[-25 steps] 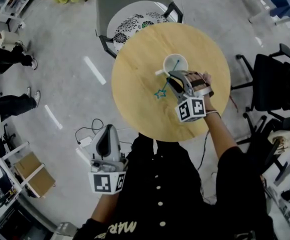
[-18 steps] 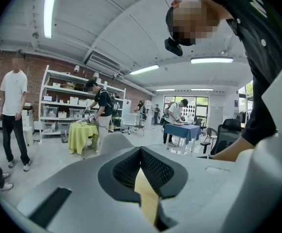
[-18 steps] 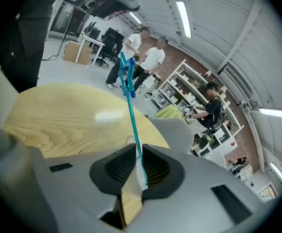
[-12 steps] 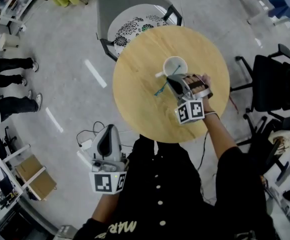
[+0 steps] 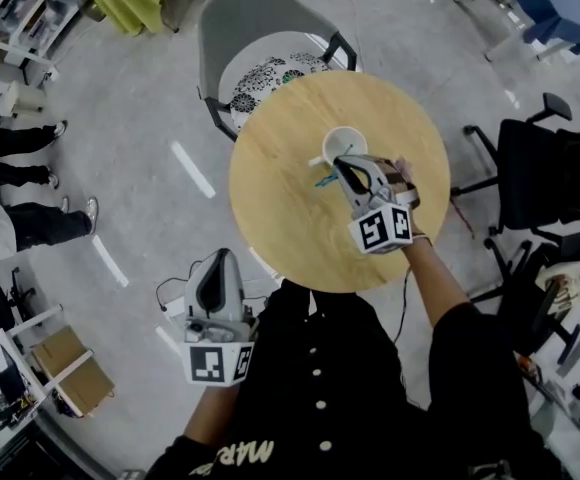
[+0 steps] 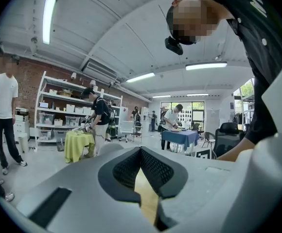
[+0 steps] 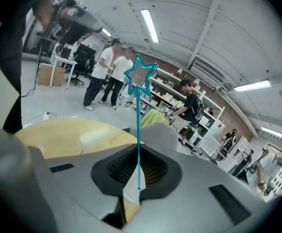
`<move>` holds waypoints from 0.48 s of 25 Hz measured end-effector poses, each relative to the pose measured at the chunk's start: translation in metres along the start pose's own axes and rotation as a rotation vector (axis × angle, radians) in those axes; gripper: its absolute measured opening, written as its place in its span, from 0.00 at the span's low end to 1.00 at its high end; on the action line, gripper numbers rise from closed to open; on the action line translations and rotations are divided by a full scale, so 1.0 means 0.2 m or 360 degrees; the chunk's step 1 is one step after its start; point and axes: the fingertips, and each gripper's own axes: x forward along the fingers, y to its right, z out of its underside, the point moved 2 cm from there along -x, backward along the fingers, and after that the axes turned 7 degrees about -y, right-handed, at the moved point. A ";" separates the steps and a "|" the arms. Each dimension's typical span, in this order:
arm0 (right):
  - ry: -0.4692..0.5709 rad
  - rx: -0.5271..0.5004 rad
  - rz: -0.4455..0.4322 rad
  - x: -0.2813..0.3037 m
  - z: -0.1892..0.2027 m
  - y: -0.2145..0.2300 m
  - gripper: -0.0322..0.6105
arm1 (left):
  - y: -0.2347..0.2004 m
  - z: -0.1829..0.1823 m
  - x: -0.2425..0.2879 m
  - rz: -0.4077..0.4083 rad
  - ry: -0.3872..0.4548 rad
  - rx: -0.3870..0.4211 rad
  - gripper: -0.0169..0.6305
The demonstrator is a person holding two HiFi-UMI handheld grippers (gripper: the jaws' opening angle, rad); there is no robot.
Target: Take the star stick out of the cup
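A white cup stands near the middle of the round wooden table. My right gripper hovers just beside the cup, shut on the lower end of the teal star stick. In the right gripper view the stick runs straight out from the pads, with its outline star up in the air. The head view shows only a short teal piece of the stick left of the fingertips. My left gripper hangs off the table at the lower left, its jaws together on nothing.
A grey chair with a patterned cushion stands at the table's far side. Black office chairs crowd the right. People's legs are at the left, with a cable and a cardboard box on the floor.
The right gripper has closed on the stick. The star, which lay on the table with the stick leaning from the cup, has come up off the tabletop. The left gripper has stayed put.
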 end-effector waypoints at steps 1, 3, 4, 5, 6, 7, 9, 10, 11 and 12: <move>0.0023 0.0077 0.0010 -0.03 -0.02 0.02 0.08 | 0.00 -0.02 0.00 0.0006 0.0014 0.0002 0.03; 0.0079 0.0242 0.0040 -0.11 -0.08 0.07 0.08 | 0.01 -0.05 -0.02 0.0024 0.0046 0.0008 0.03; 0.0106 0.0319 0.0062 -0.15 -0.11 0.09 0.08 | 0.02 -0.08 -0.03 0.0034 0.0062 0.0012 0.03; 0.0130 0.0393 0.0087 -0.20 -0.14 0.11 0.08 | 0.03 -0.10 -0.03 0.0045 0.0079 0.0018 0.03; 0.0152 0.0465 0.0113 -0.25 -0.17 0.14 0.08 | 0.04 -0.13 -0.04 0.0057 0.0097 0.0024 0.03; 0.0172 0.0537 0.0136 -0.30 -0.19 0.17 0.08 | 0.05 -0.15 -0.04 0.0070 0.0115 0.0030 0.03; 0.0205 0.0680 0.0172 -0.42 -0.24 0.22 0.08 | 0.07 -0.20 -0.04 0.0097 0.0151 0.0040 0.03; 0.0222 0.0748 0.0190 -0.48 -0.26 0.24 0.08 | 0.08 -0.22 -0.04 0.0111 0.0167 0.0042 0.03; 0.0241 0.0811 0.0212 -0.54 -0.29 0.26 0.08 | 0.09 -0.24 -0.04 0.0124 0.0180 0.0042 0.03; 0.0261 0.0869 0.0237 -0.61 -0.31 0.29 0.08 | 0.10 -0.26 -0.04 0.0137 0.0192 0.0044 0.03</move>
